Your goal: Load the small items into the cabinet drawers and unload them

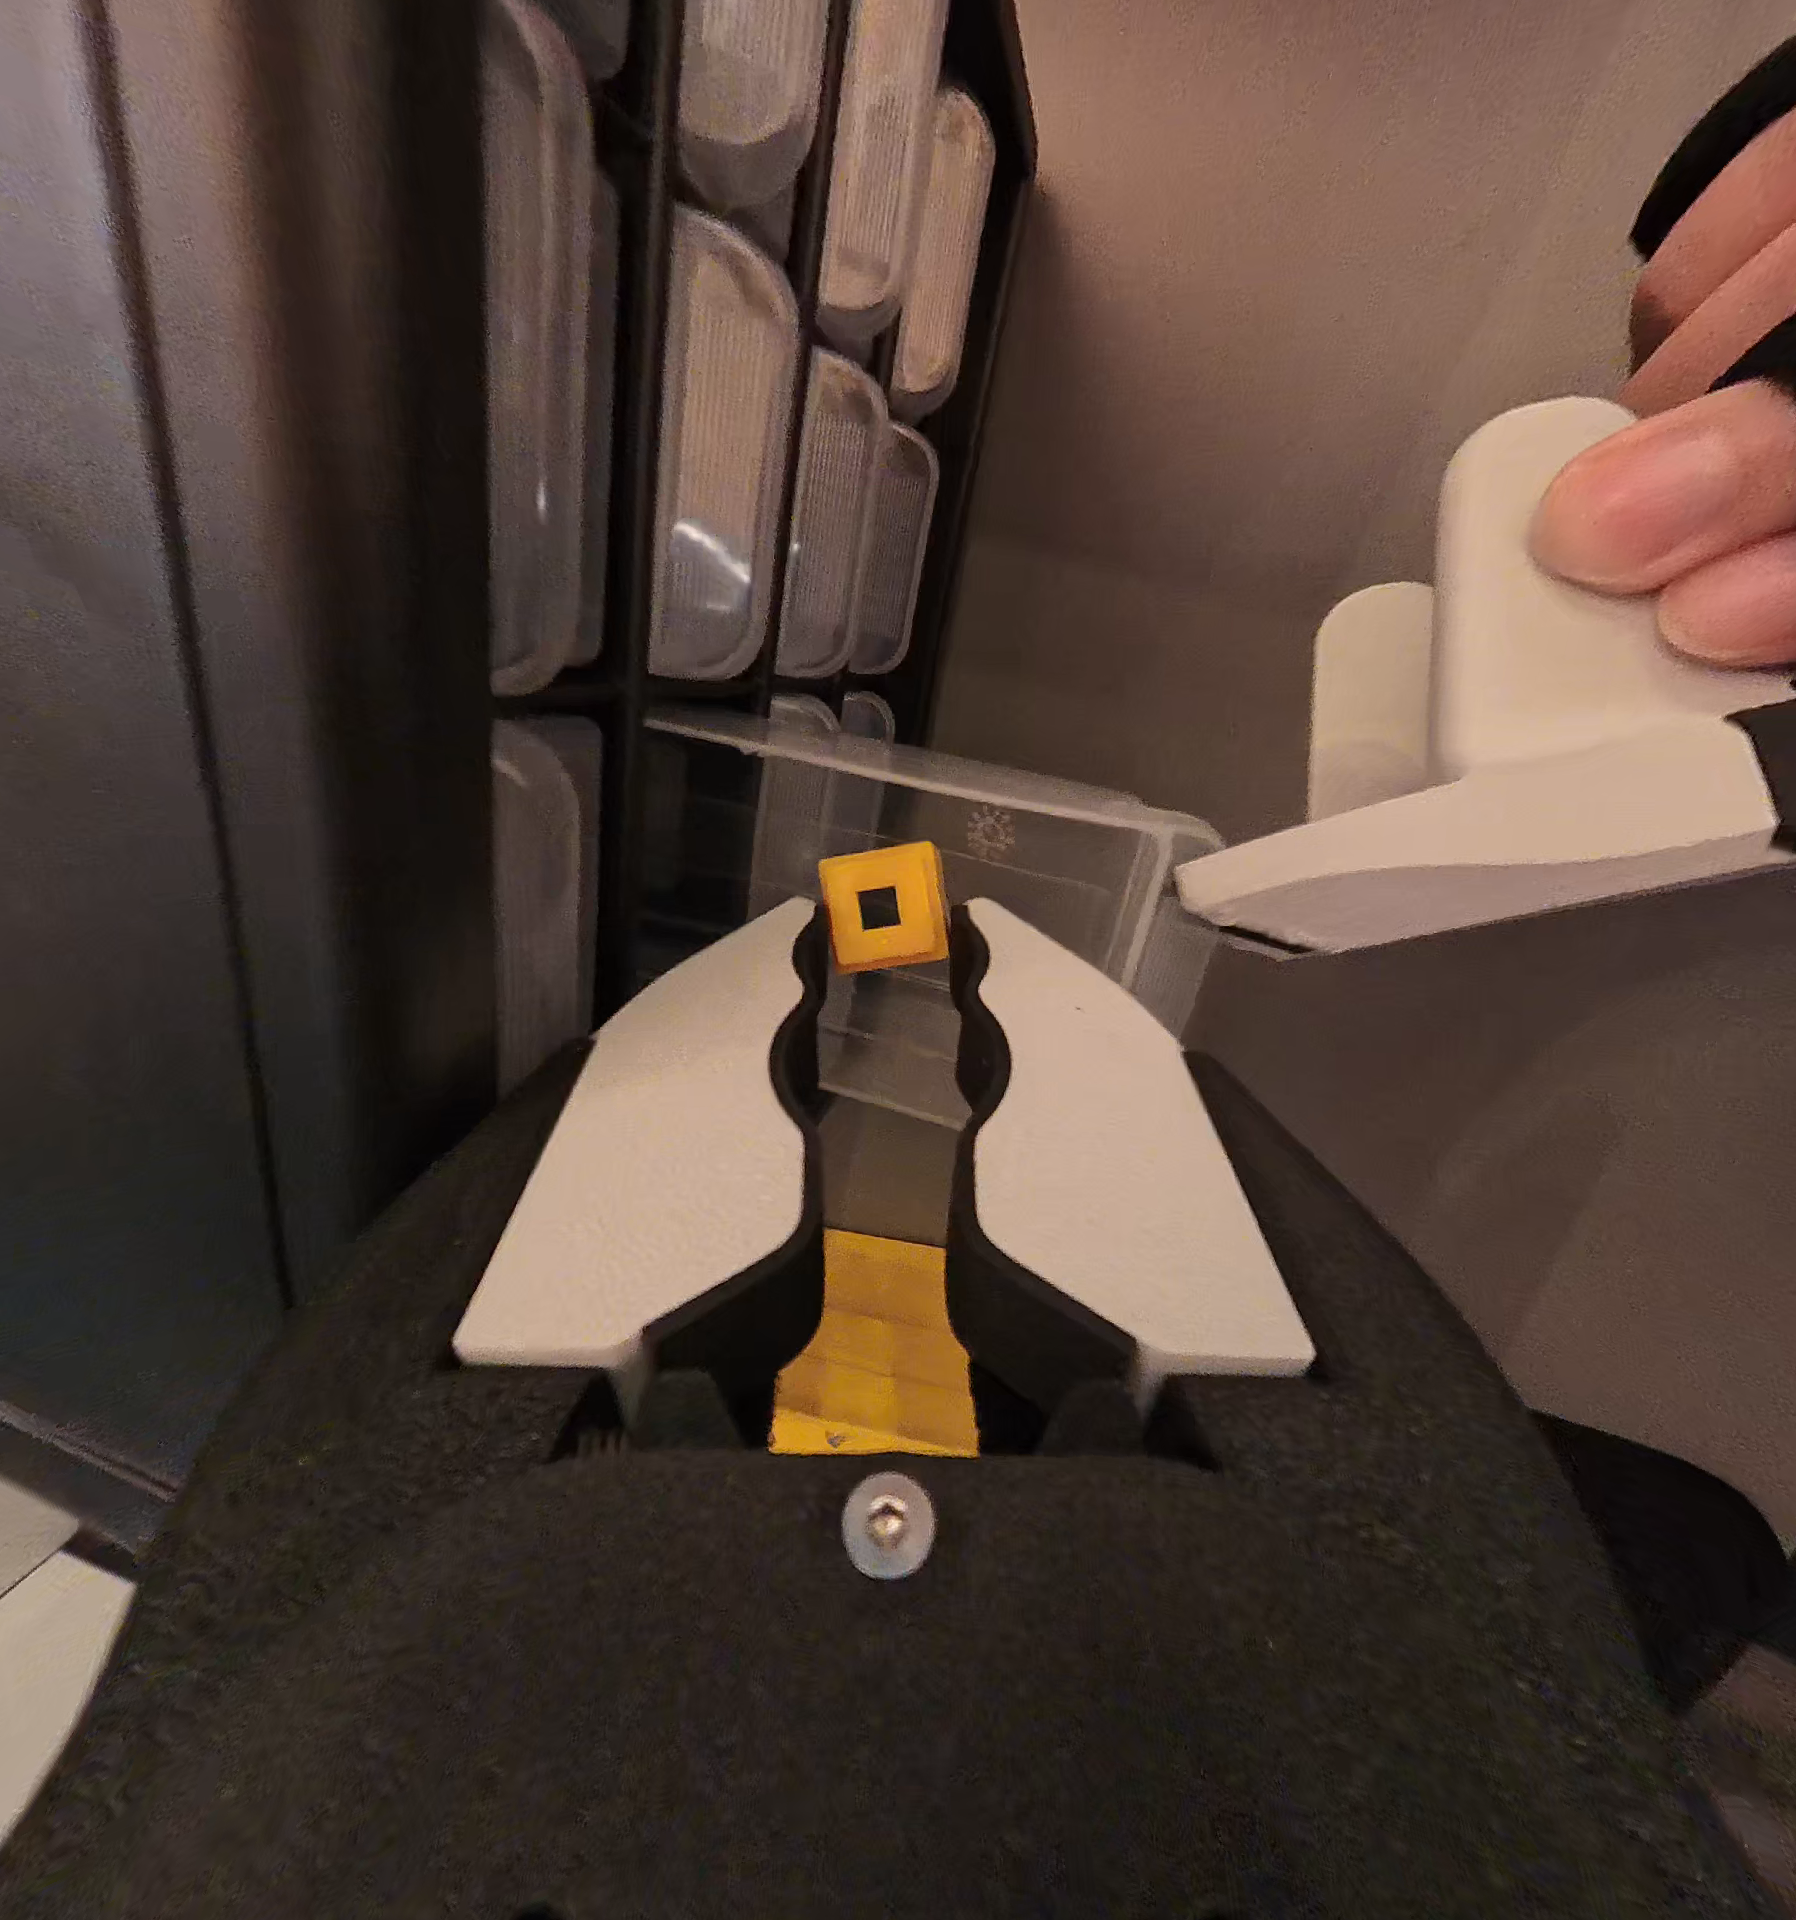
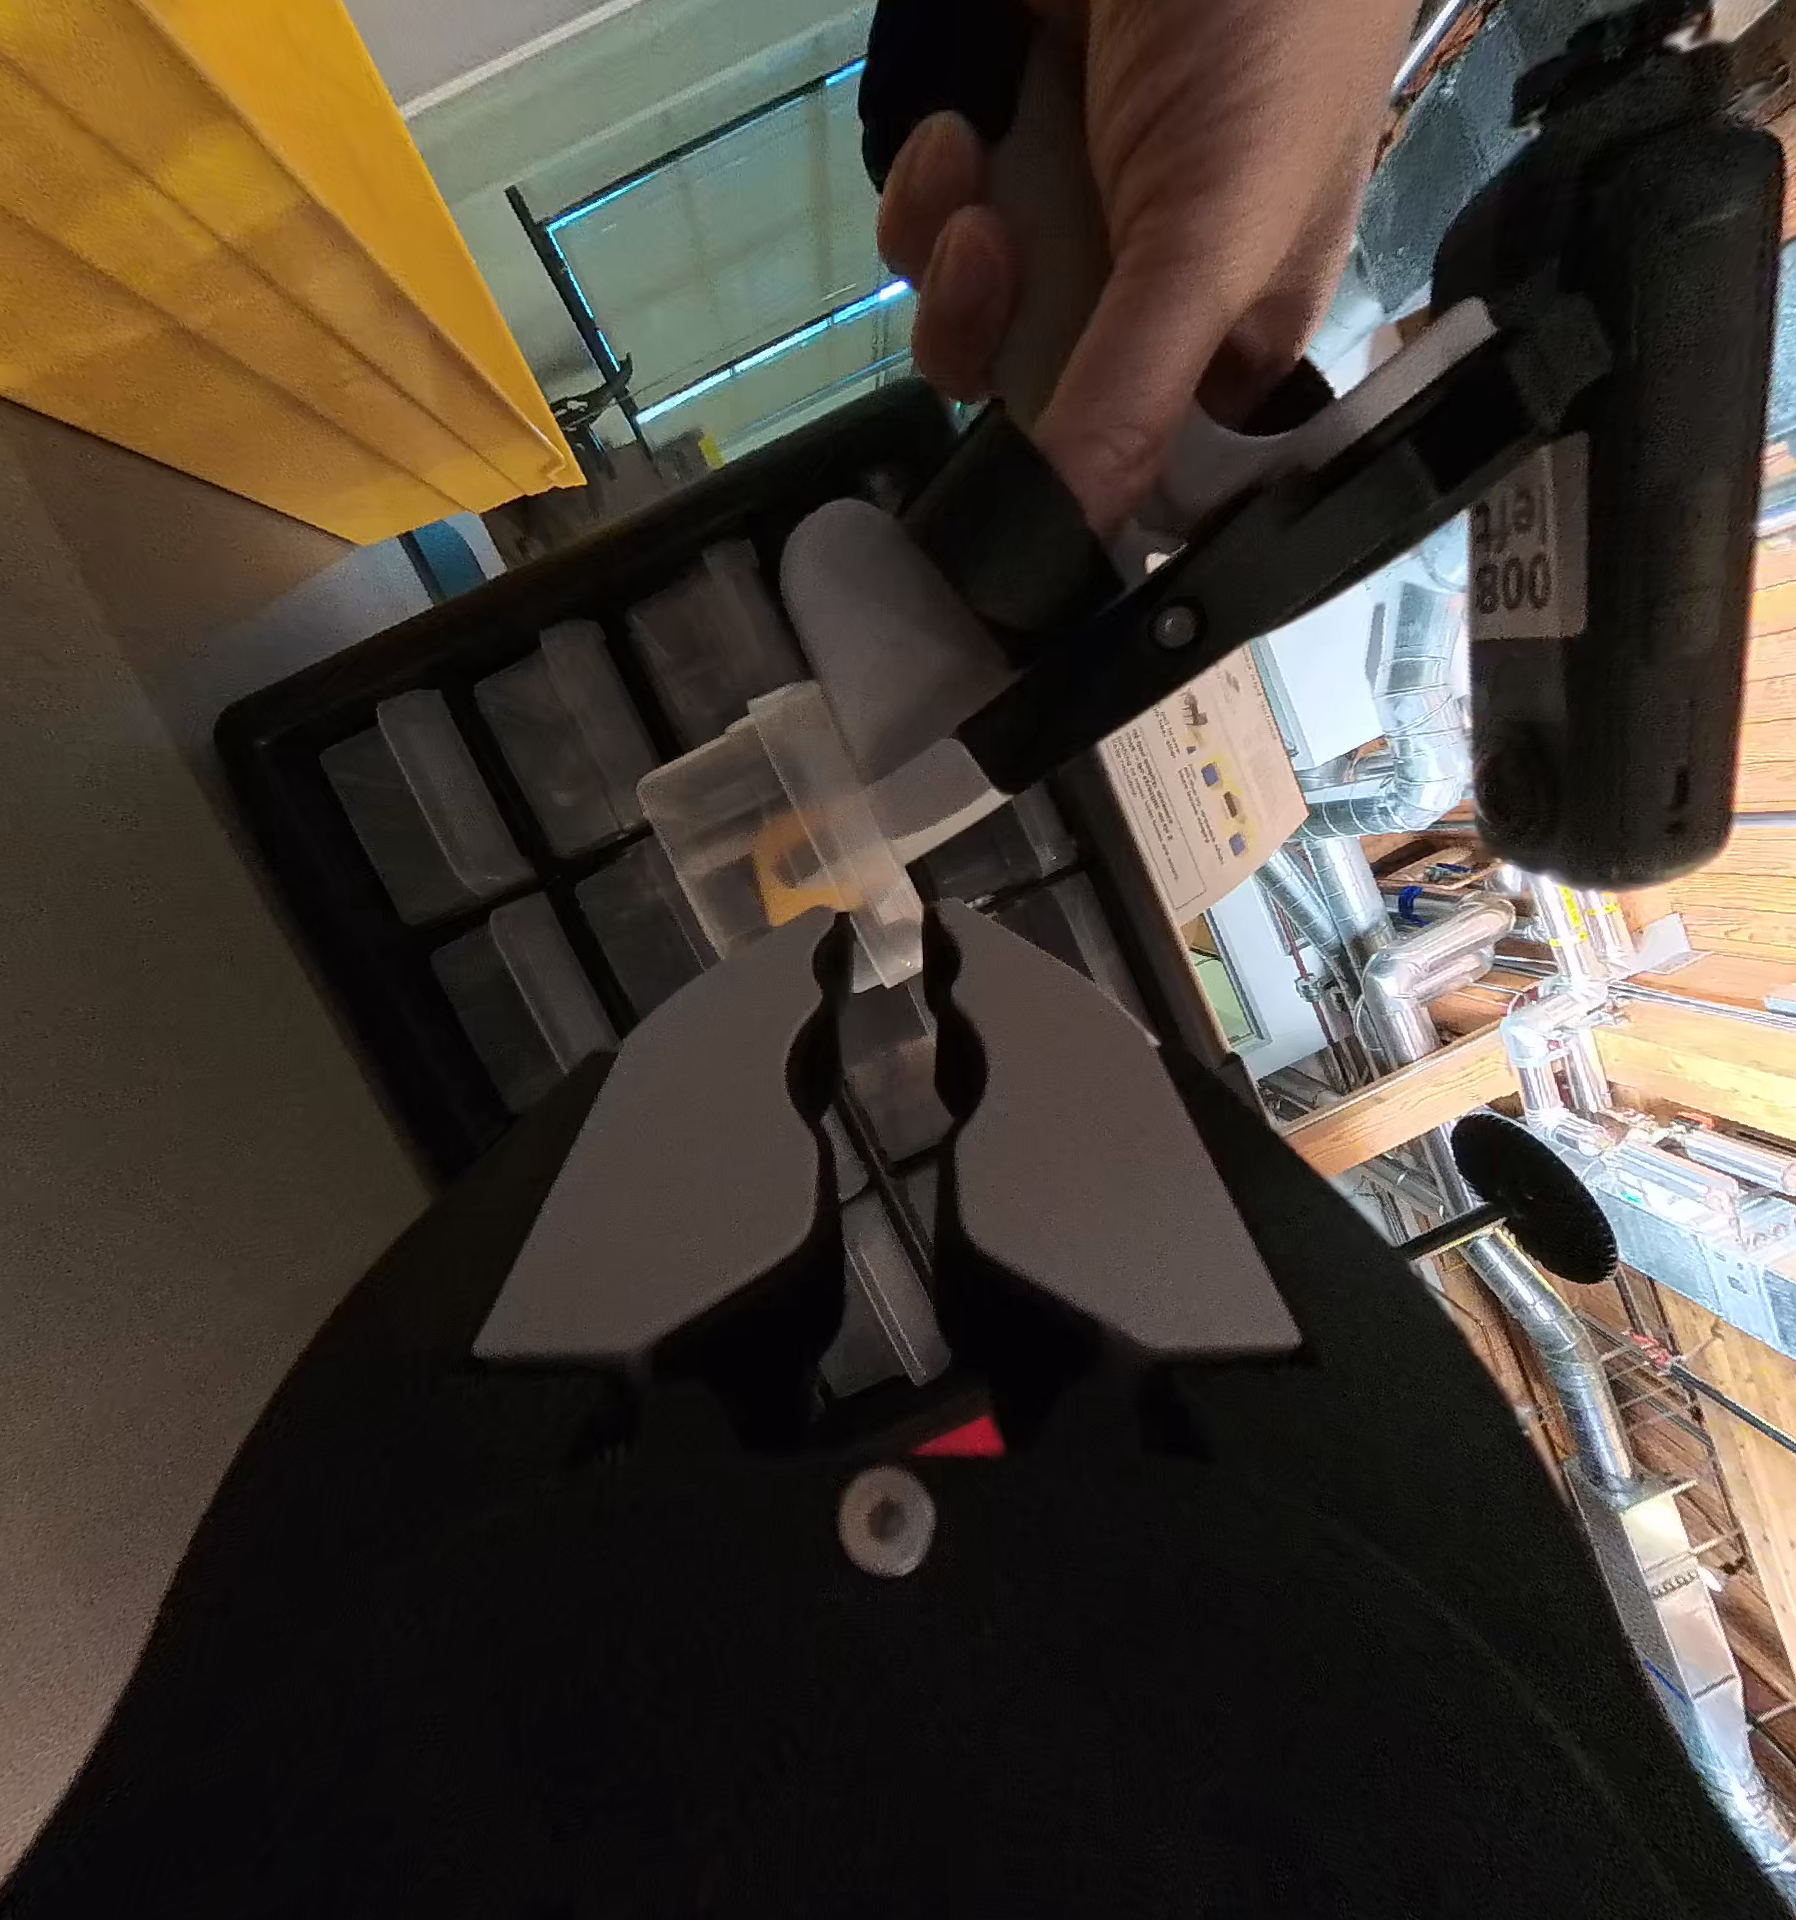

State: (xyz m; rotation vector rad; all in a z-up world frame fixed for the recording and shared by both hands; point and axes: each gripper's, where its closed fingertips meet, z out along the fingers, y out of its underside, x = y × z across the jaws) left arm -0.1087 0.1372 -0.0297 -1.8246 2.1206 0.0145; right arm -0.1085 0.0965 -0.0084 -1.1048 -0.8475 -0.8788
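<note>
Pinching a small yellow cube with a square hole (image 1: 881, 911), your left gripper (image 1: 886, 935) has its white fingertips closed on the cube's two sides; the cube sits slightly tilted, hole face toward the camera. Between the fingers, nearer the lens, a strip of yellow (image 1: 873, 1351) shows, cut off by the black body; what it belongs to cannot be told.

Just past the cube, a clear plastic drawer (image 1: 987, 883) stands pulled out of the black cabinet frame with translucent drawers (image 1: 728, 436). The cube hangs at the drawer's near edge, apparently over it rather than in it. A faint moulded mark is on the drawer wall, too small to read. The other drawers are blurred and their contents cannot be made out.

At right, a white finger of your right gripper (image 1: 1476, 862) reaches the drawer's front; a hand in a black fingerless glove (image 1: 1725, 499) grips its white handle, cut off by the frame.

Right wrist view: your right gripper (image 2: 889, 935) is clamped on the clear front lip of that drawer (image 2: 769, 821), fingertips nearly together. The cube (image 2: 795, 873) shows yellow through the plastic, half hidden. Beyond, your other hand (image 2: 1112, 229) holds the left gripper's handle, and its black camera unit (image 2: 1611, 499) carries a white sticker with writing. A printed sheet (image 2: 1200, 758) leans behind the cabinet, and a yellow ribbed panel (image 2: 208, 260) fills the upper left.
</note>
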